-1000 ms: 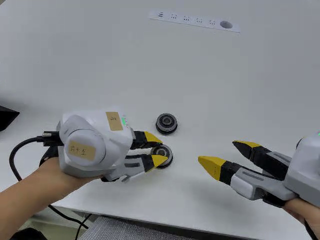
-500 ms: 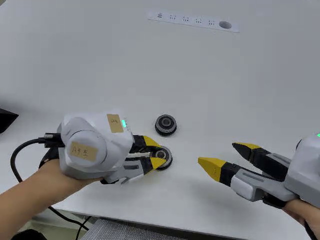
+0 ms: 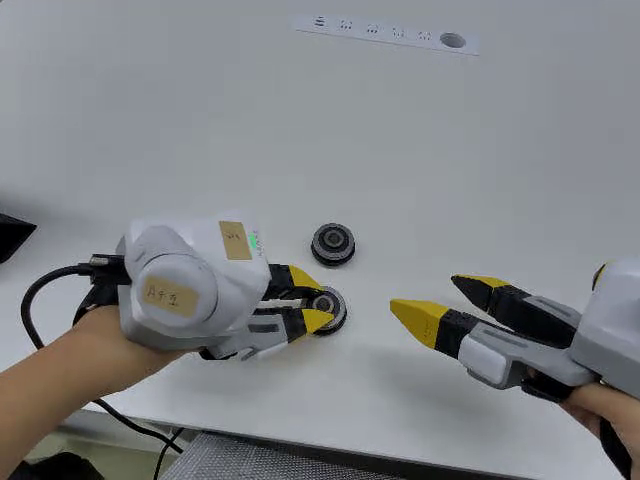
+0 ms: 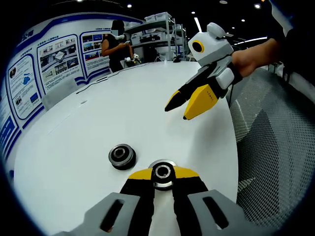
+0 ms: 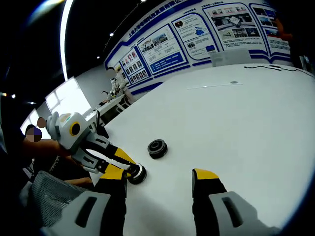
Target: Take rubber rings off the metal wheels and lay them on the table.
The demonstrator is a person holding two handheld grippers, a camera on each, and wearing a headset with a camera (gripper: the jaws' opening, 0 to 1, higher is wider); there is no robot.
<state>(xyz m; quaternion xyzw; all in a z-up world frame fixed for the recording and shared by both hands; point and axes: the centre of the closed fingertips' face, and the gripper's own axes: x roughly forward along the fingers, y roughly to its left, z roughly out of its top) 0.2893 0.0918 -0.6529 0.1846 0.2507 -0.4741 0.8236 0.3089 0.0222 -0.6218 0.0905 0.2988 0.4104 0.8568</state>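
Two small metal wheels lie on the white table (image 3: 420, 160). The near wheel (image 3: 329, 308) (image 4: 163, 170) (image 5: 138, 173) shows a silver rim around a dark hub. My left gripper (image 3: 310, 299) (image 4: 163, 174) is shut on it, with a yellow tip pressed against each side. The far wheel (image 3: 333, 244) (image 4: 122, 156) (image 5: 157, 147) has a black outer ring and lies free just behind. My right gripper (image 3: 440, 297) (image 5: 160, 173) hovers open to the right of the near wheel, a short gap away, with nothing between its jaws. It also appears in the left gripper view (image 4: 189, 101).
A white power strip (image 3: 385, 33) lies at the table's far side. The table's front edge (image 3: 330, 445) runs close under both grippers. A black cable (image 3: 40, 290) trails from the left gripper. A dark object (image 3: 10, 232) sits at the far left.
The left gripper's jaws have drawn in onto the near wheel. The right gripper has shifted a little left, toward that wheel.
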